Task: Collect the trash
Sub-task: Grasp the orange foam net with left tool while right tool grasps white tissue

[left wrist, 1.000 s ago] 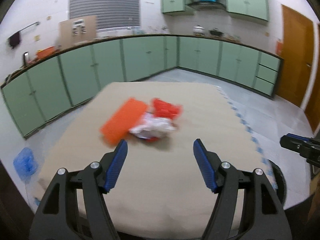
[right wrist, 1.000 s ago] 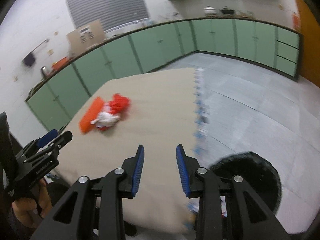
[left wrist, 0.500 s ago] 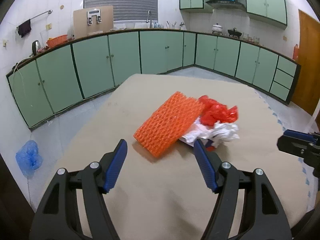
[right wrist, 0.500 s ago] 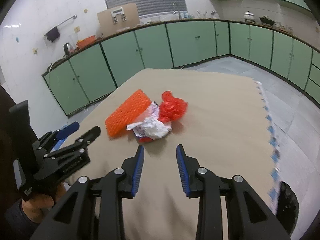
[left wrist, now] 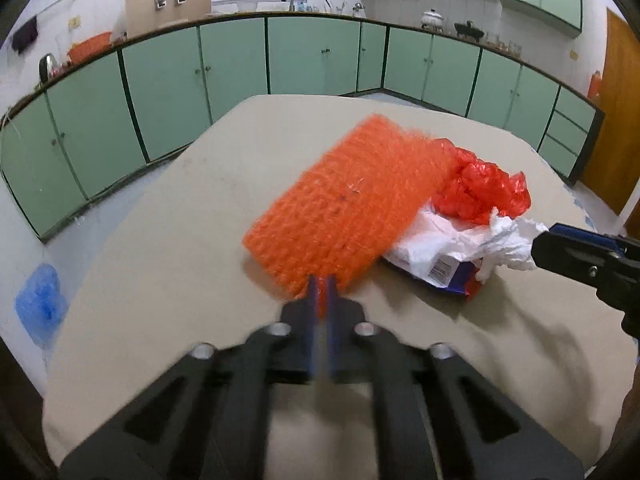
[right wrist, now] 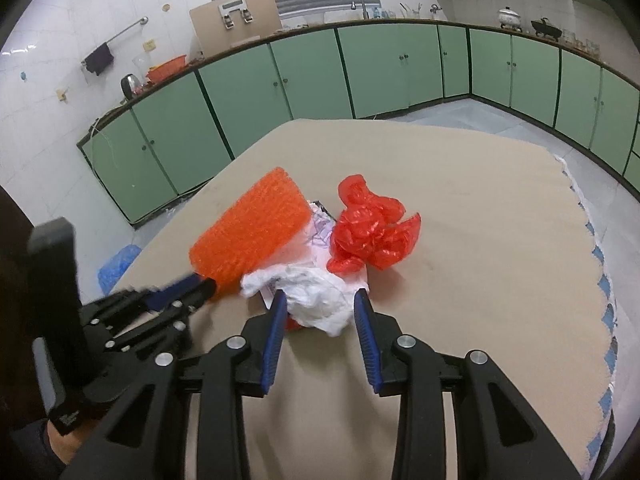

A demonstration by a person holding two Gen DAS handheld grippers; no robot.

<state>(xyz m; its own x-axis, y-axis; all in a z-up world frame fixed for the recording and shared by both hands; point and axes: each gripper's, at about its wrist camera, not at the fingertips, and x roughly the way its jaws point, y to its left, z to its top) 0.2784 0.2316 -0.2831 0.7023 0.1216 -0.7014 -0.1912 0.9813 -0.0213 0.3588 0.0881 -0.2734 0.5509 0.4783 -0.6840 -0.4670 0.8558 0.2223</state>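
Now left hand-held gripper [left wrist: 321, 280] clenched on one orange mesh pad [left wrist: 348, 204]; right hand-held gripper [right wrist: 320, 300] released.

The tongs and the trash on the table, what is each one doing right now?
Left tongs: shut on the near corner of the orange foam net.
Right tongs: open, fingers on both sides of the white crumpled paper, not squeezing.
Orange foam net: pinched, far end resting on the pile.
White crumpled paper: lying crumpled on the table.
Red plastic bag: scrunched up, untouched.
Wrapper with barcode: lying under the paper.

Bumpy orange foam sheet [left wrist: 352, 204], matt
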